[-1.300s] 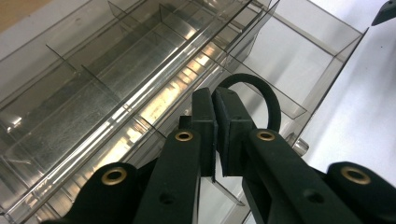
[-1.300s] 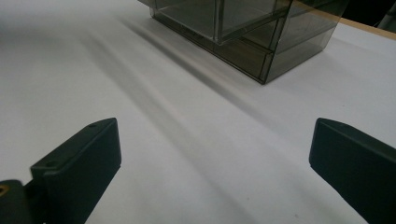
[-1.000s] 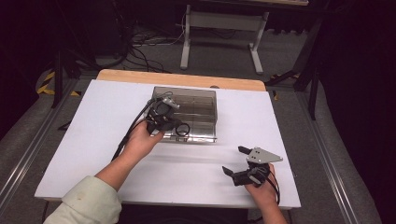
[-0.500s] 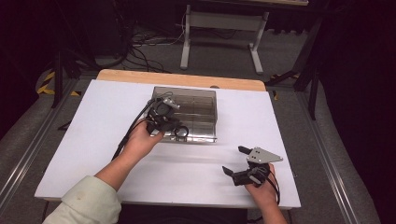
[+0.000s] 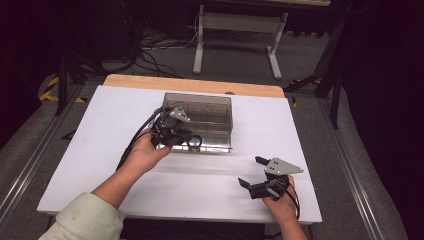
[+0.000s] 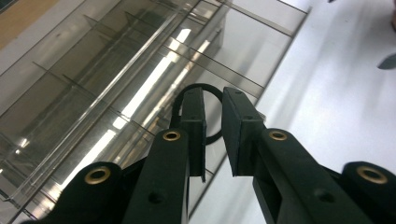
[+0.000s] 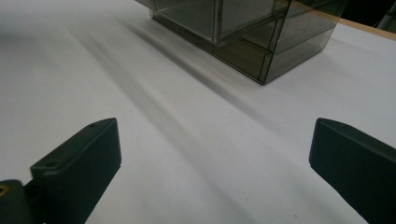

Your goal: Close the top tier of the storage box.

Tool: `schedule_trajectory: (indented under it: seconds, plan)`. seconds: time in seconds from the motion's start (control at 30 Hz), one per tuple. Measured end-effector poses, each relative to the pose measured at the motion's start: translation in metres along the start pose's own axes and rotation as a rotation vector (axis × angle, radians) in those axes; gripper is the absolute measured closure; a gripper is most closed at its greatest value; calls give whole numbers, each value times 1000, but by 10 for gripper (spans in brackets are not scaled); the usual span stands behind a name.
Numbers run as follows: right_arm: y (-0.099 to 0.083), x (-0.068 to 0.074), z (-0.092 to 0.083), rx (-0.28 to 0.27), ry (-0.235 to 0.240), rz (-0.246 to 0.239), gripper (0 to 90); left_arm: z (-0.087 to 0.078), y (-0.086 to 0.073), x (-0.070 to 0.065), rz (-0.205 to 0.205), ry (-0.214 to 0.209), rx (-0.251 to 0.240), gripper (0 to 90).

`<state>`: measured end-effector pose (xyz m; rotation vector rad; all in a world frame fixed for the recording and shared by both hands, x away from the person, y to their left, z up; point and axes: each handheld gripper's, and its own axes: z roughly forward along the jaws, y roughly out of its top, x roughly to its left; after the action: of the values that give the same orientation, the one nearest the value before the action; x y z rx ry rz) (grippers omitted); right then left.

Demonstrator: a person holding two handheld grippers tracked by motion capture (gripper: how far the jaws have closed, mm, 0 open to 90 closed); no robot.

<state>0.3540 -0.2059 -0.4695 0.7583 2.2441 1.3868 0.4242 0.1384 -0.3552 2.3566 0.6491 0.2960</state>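
My left hand-held gripper (image 6: pixel 212 116), jaws a narrow gap apart and just loosened, has the black ring (image 6: pixel 198 88) behind them at the clear box's (image 5: pixel 210 112) front edge; lift off straight, avoiding snagging it.

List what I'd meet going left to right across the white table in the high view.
Left gripper with a black ring at its jaws → smoky clear plastic compartment box → right gripper, jaws wide apart, over bare white tabletop.
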Motion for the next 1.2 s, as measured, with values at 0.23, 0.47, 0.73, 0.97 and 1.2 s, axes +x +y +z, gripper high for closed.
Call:
schedule_trajectory:
  seconds: [0.23,0.47,0.73,0.97,1.2]
  plan:
    - [0,0,0,0,0,-1,28,-4,-3,-4,98,-70,17,846]
    - [0,0,0,2,2,-2,28,-5,-5,-7,149,-101,38,882]
    - [0,1,0,1,3,-2,28,-3,-7,-8,170,-126,86,898]
    - [0,1,0,1,3,-2,28,3,-9,-9,182,-132,150,898]
    - [0,1,0,2,2,-3,28,12,-11,-9,190,-130,241,898]
